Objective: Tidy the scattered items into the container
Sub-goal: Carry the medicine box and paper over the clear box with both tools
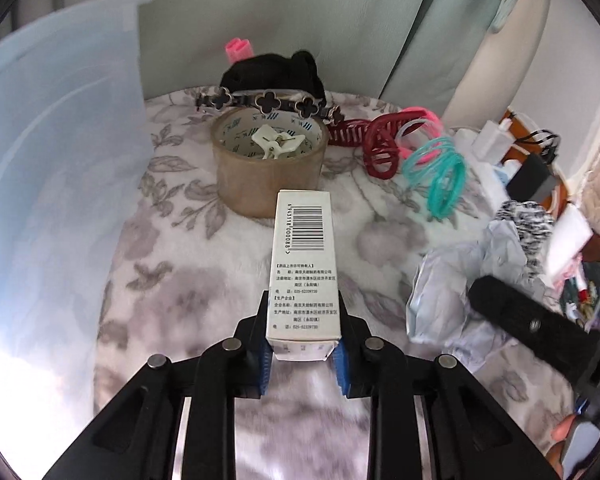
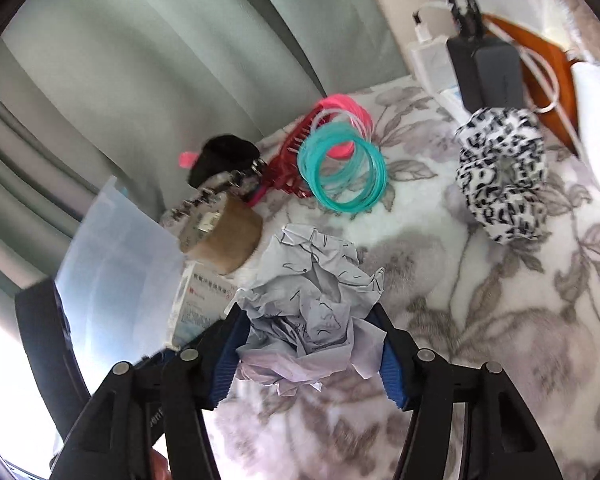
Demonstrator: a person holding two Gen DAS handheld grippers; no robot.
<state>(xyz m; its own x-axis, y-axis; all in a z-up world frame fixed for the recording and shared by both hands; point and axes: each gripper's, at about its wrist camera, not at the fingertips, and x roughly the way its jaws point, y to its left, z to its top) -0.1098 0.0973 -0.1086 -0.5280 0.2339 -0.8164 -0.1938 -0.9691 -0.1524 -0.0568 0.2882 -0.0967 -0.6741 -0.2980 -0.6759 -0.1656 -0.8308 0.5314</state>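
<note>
Container: the clear plastic container (image 1: 60,152) is standing at the left of the flowered blanket (image 1: 180,280), its near wall beside the tape roll (image 1: 270,168).
Left tongs: the left tongs (image 1: 303,354) are closing narrow on the near end of the white medicine box (image 1: 304,264), blue pads pressing both long sides; the box is pointing away towards the tape.
Right tongs: the right tongs (image 2: 308,360) are gripping the crumpled paper (image 2: 312,300) at medium width, pads sinking into its sides.
Step in hand: both pickups are looking freshly made, neither item yet clear of the blanket, as far as I can tell.
Still lying loose: the tape roll with a small white clip (image 1: 276,142) inside, a black flower hairband (image 1: 268,100), a red hair claw (image 1: 364,140), teal and pink coil rings (image 2: 344,168), a spotted scrunchie (image 2: 500,176).
Next move: lifting each load straight up, then swinging left over the container rim and releasing. The paper is likely springing loose if squeezed lightly; the box is cantilevered, so tipping is a risk.
</note>
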